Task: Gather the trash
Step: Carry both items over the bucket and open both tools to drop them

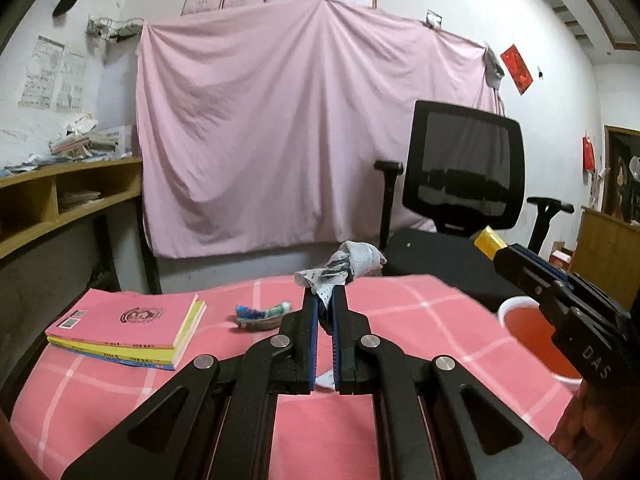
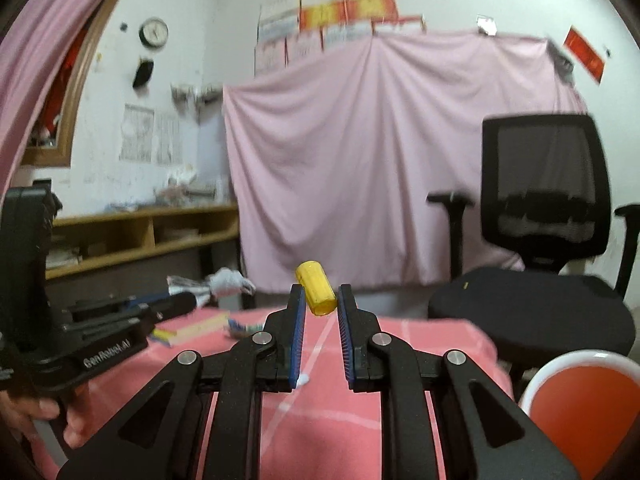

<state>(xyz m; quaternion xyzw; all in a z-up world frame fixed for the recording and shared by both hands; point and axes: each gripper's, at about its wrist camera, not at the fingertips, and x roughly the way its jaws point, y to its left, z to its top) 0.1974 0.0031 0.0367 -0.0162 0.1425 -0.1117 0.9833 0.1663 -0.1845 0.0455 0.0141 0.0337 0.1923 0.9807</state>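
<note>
My left gripper point(image 1: 325, 294) is shut on a crumpled grey-white paper wad point(image 1: 344, 264), held above the pink checked tablecloth point(image 1: 400, 304). In the right wrist view the same gripper point(image 2: 186, 300) comes in from the left with the wad point(image 2: 226, 282) at its tips. My right gripper point(image 2: 320, 292) is shut on a small yellow cylinder point(image 2: 316, 288), pinched between the fingertips. From the left wrist view it point(image 1: 500, 254) reaches in from the right with the yellow piece point(image 1: 489, 240) sticking out. A blue-green wrapper point(image 1: 262, 314) lies on the cloth.
A red bin with a white rim point(image 1: 524, 328) point(image 2: 580, 408) stands at the table's right edge, below the right gripper. A stack of pink and yellow books point(image 1: 128, 328) lies at the left. A black office chair point(image 1: 460, 176) stands behind the table. A person's hand point(image 2: 52, 412) holds the left gripper.
</note>
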